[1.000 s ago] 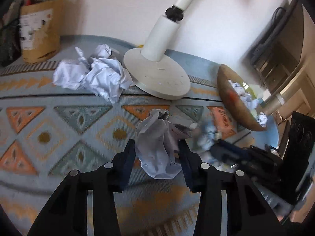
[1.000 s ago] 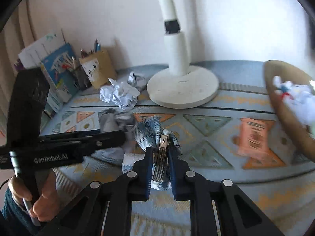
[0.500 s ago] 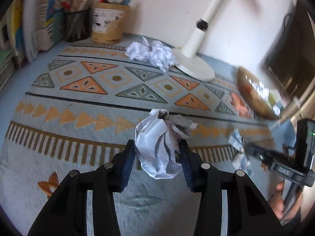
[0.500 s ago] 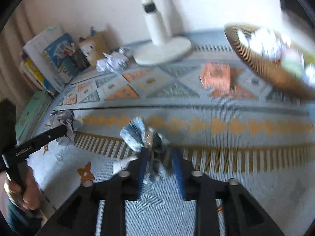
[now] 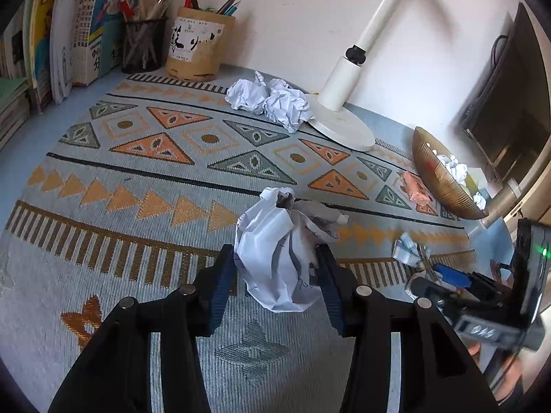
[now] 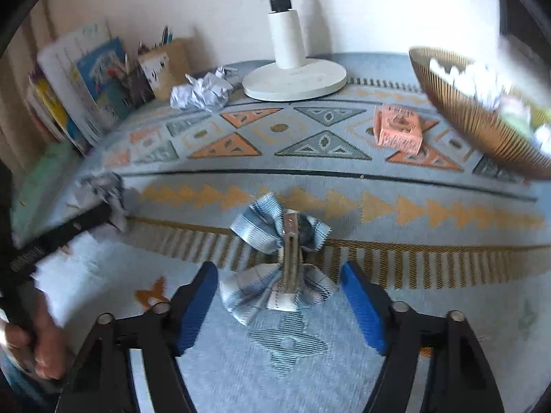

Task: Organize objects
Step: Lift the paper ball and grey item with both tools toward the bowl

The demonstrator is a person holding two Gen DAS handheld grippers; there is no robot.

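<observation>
Released: plaid bow clip (image 6: 280, 258); left view blurred.

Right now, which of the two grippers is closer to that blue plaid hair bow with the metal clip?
Right. The right gripper has its open jaws on either side of the blue plaid hair bow. The left gripper, clamping crumpled white paper, sits off to the bow's left.

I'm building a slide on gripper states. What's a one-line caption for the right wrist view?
Right gripper open around a plaid bow hair clip lying on the patterned rug.
</observation>
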